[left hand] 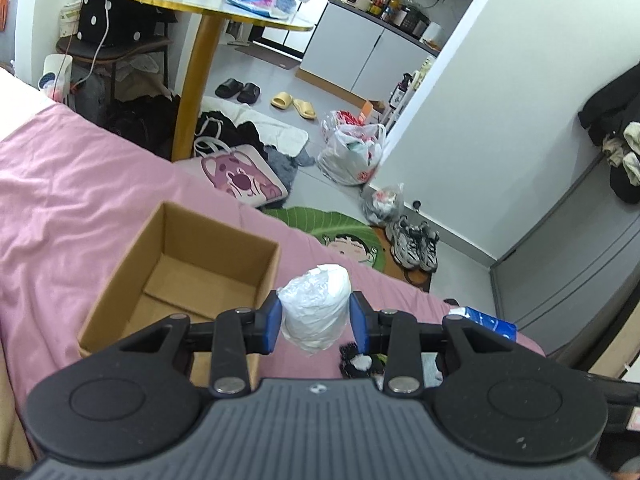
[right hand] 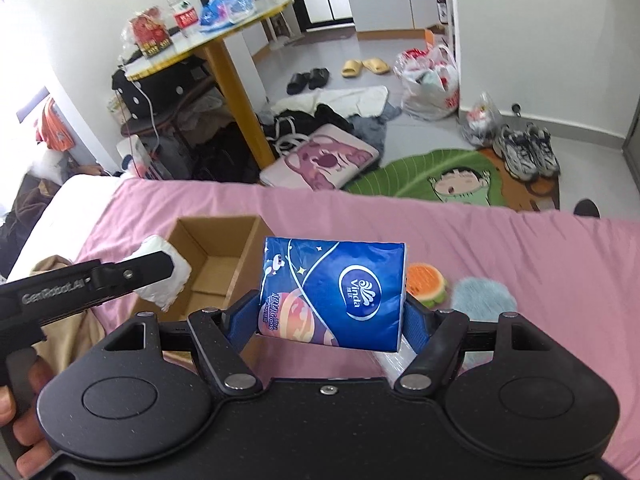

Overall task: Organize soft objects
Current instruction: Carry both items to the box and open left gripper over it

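Left tool (left hand: pixel 314 316), seen from its own camera: the two blue pads (left hand: pixel 273 322) pinch a white plastic-wrapped bundle (left hand: pixel 316 308) from either side and hold it in the air above the pink bedsheet (left hand: pixel 72 184), just right of an open cardboard box (left hand: pixel 180 268) whose inside is bare. Below the bundle a small black-and-white fuzzy thing (left hand: pixel 356 362) lies on the sheet; what it is cannot be told. At the right edge of this view part of a blue tissue pack (left hand: pixel 486 322) shows. Right tool (right hand: pixel 332 316), seen from its own camera: the fingers clamp the blue tissue pack (right hand: pixel 336 292) at its two ends, holding it above the bedsheet (right hand: pixel 520 248), just right of the cardboard box (right hand: pixel 216 252). In the same view the left tool (right hand: pixel 160 270) enters from the left with the white bundle (right hand: pixel 166 272) between its fingers beside the box's left wall, and a hand (right hand: pixel 24 412) grips its handle. On the bed to the right of the pack lie an orange-and-green soft toy (right hand: pixel 428 282) and, just beside it, a pale blue fluffy thing (right hand: pixel 482 298). Beyond the bed's edge: a floor strewn with clothes, bags and shoes, a green leaf-shaped rug (right hand: pixel 440 172), and a round desk (right hand: pixel 240 20) on a yellow leg.
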A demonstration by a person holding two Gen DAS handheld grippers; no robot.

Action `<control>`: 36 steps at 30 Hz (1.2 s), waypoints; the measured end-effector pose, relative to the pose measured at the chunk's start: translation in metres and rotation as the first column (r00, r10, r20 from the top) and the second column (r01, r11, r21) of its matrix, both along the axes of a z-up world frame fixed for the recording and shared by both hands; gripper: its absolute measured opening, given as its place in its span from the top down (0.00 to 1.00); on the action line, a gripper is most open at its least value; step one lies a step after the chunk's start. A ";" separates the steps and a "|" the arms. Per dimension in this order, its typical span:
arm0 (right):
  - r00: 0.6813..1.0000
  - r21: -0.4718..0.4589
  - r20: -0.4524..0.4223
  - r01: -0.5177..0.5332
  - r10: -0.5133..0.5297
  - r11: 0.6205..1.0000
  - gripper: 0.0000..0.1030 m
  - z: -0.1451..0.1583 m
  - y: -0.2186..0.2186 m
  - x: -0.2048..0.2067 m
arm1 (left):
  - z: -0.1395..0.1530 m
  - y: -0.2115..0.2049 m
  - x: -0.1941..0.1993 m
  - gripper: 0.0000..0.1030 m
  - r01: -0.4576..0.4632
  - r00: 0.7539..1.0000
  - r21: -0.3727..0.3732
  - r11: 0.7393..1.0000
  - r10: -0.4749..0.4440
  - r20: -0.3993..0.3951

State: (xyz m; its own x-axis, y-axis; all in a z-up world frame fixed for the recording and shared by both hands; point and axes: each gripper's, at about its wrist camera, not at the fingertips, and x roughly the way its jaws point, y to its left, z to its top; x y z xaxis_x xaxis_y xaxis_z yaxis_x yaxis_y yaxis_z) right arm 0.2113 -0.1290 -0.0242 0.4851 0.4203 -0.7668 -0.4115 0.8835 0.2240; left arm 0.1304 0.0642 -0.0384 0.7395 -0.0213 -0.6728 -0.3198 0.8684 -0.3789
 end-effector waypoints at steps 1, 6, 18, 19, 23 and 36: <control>1.000 0.005 0.005 -0.004 0.004 1.000 0.32 0.002 0.003 0.001 | 0.002 0.004 0.003 0.66 -0.004 1.000 0.002 1.000 0.004 -0.002; 0.999 0.028 0.027 -0.018 0.017 0.999 0.32 0.009 0.021 0.008 | 0.011 0.022 0.020 0.66 -0.026 1.000 -0.007 1.000 0.026 0.001; 0.999 0.123 0.039 -0.033 0.028 0.992 0.32 0.003 0.051 0.021 | -0.011 0.059 0.041 0.66 -0.081 0.997 -0.032 0.996 0.080 -0.021; 0.999 0.127 0.035 -0.031 0.027 0.991 0.32 0.000 0.053 0.023 | -0.014 0.062 0.041 0.66 -0.084 0.996 -0.036 0.996 0.083 -0.026; 0.999 0.145 0.019 -0.029 0.027 0.989 0.32 -0.014 0.063 0.027 | -0.028 0.075 0.045 0.66 -0.098 0.994 -0.050 0.994 0.096 -0.045; 0.998 0.144 -0.063 -0.010 0.019 0.990 0.32 -0.051 0.095 0.042 | -0.080 0.109 0.068 0.66 -0.153 0.979 -0.087 0.984 0.139 -0.148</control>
